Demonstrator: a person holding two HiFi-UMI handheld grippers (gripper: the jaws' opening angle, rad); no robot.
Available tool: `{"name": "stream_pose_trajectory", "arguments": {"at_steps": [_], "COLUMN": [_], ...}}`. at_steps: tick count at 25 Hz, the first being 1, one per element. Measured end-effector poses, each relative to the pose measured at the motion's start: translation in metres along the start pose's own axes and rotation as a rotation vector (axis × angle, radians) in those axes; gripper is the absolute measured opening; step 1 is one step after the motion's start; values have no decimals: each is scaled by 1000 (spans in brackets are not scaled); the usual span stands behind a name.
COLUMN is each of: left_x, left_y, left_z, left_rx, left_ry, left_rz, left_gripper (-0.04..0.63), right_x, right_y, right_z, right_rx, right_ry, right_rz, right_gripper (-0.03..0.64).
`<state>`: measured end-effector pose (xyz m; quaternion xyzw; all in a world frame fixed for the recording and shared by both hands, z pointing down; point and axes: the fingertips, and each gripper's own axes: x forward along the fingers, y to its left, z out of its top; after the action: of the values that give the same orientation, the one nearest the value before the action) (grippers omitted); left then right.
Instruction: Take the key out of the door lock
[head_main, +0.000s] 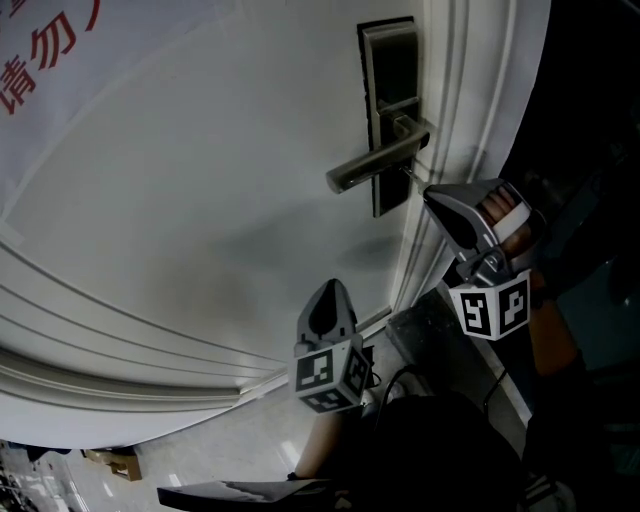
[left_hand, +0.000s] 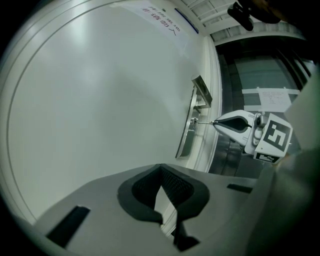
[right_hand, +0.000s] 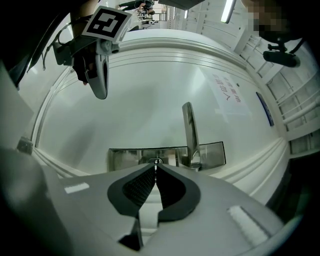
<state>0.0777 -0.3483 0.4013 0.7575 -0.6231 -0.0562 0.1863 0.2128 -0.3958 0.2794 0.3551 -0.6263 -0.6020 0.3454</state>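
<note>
A dark metal lock plate (head_main: 390, 60) with a silver lever handle (head_main: 370, 165) sits near the edge of the white door (head_main: 200, 200). Just under the handle, my right gripper (head_main: 428, 192) points at the plate, shut on the thin key (left_hand: 204, 121). The key bridges the short gap between the lock plate (left_hand: 187, 135) and the gripper's tip; I cannot tell whether its end is still in the keyhole. In the right gripper view the closed tips (right_hand: 155, 166) cover the keyhole on the plate (right_hand: 125, 157). My left gripper (head_main: 328, 290) hangs lower, away from the lock, shut and holding nothing.
The door's moulded frame (head_main: 440, 100) runs just right of the lock, with a dark opening beyond it. A sign with red print (head_main: 40, 60) is on the door at upper left. A person's hand (head_main: 500, 210) holds the right gripper. Floor with a cardboard piece (head_main: 115, 462) shows below.
</note>
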Motion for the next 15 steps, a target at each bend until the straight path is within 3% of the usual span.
{"name": "stream_pose_trajectory", "arguments": {"at_steps": [7, 15], "left_x": [9, 25], "left_y": [-11, -31], "left_z": [6, 25], "left_rx": [37, 92], "left_ry": [-23, -69], "left_rz": [-32, -80], "left_gripper": [0, 0], "right_x": [-16, -22], "right_y": [0, 16], "right_z": [2, 11], "right_rx": [142, 542], "right_ry": [0, -18], "right_rz": [-36, -79], "right_gripper": [11, 11]}}
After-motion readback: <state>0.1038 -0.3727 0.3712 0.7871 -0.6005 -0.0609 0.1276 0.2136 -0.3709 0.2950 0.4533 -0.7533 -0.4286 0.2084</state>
